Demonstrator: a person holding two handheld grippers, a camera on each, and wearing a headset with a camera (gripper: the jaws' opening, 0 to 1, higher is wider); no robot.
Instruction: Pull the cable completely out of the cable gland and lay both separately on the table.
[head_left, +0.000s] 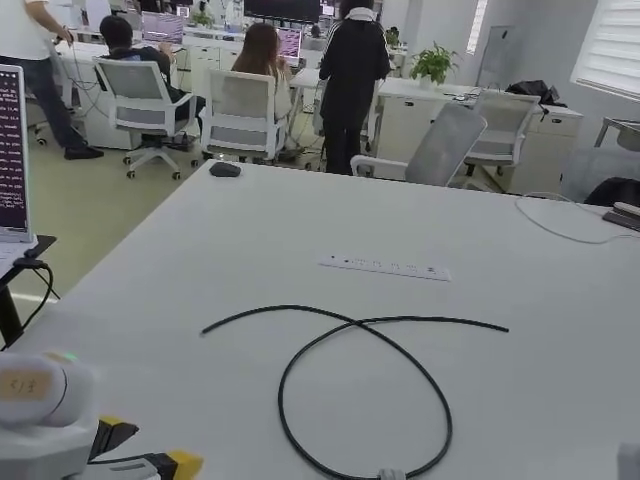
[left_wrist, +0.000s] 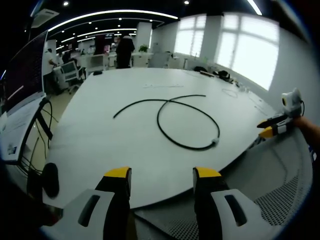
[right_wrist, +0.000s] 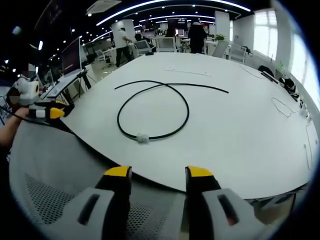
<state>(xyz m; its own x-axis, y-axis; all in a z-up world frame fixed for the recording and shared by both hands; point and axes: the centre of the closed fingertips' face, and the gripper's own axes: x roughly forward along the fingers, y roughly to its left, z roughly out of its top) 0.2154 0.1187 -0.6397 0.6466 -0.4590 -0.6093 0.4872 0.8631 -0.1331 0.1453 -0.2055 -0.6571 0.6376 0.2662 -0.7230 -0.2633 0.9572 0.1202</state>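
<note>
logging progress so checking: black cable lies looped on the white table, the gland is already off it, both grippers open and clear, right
No. The cable gland sits on the black cable, at the loop's near side, as the right gripper view shows. The rest holds: white table, left gripper and right gripper open.

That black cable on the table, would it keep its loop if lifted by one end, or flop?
Probably flop: the cable is thin and lies in a loose loop flat on the table. The small gland threaded on it looks light, so it would likely just dangle along.
</note>
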